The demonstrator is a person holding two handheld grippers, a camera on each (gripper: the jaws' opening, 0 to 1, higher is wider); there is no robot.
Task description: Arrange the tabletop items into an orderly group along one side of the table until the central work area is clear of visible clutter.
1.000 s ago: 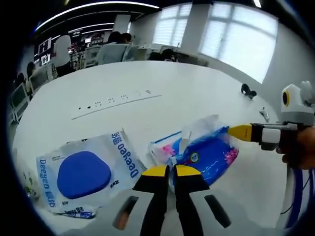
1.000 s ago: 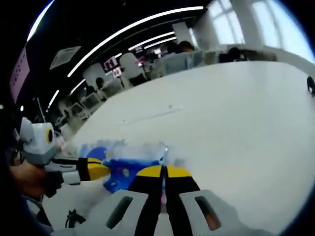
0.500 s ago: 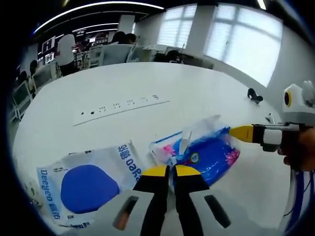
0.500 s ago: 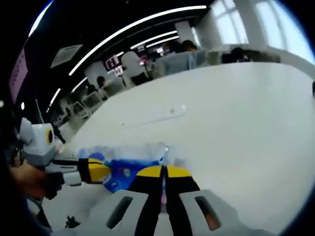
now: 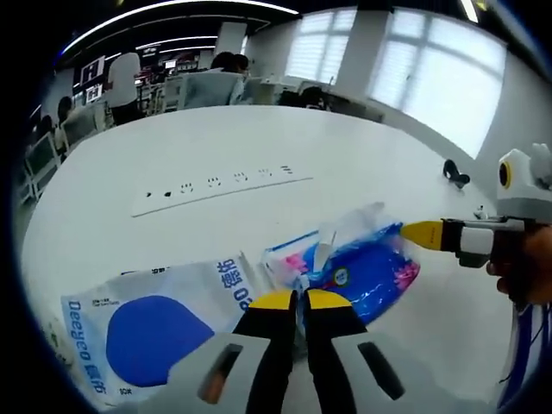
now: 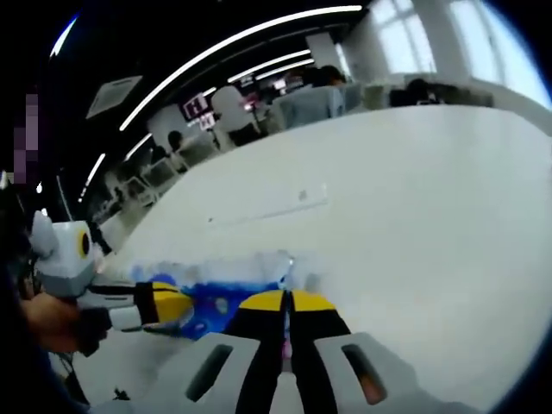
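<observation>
L tongs [image 5: 293, 299], yellow-tipped w/ black jaws, are seen pressed together in the left gripper view, clamped on the near edge of a crinkly blue-and-clear plastic packet w/ pink print [image 5: 362, 267]. R tongs [image 6: 286, 301] are likewise seen closed tight in the right gripper view, nipping the same packet [image 6: 226, 291] at its opposite edge; the packet is thus held between both tools, stretched just above the white desk [image 5: 259, 147]. In the left gripper view the R tongs' yellow tip is seen entering from the right, touching the packet's far corner, w/ a hand wrapped round its handle [image 5: 522, 276]. In the right gripper view the L tool comes in from the left, its yellow tip against the blue plastic. Just beside the packet, on its left in the left gripper view, a flat white pouch w/ a large blue oval & blue "Deegeo" lettering [image 5: 151, 323] is laid on the desk, near its edge. Further out, a long thin strip w/ small dark marks [image 5: 220, 185] is set across the desk centre. A small black object [image 5: 455, 172] is seen near the far right edge. Beyond the desk, seated people, office chairs & bright windows [image 5: 431, 69] are visible.
</observation>
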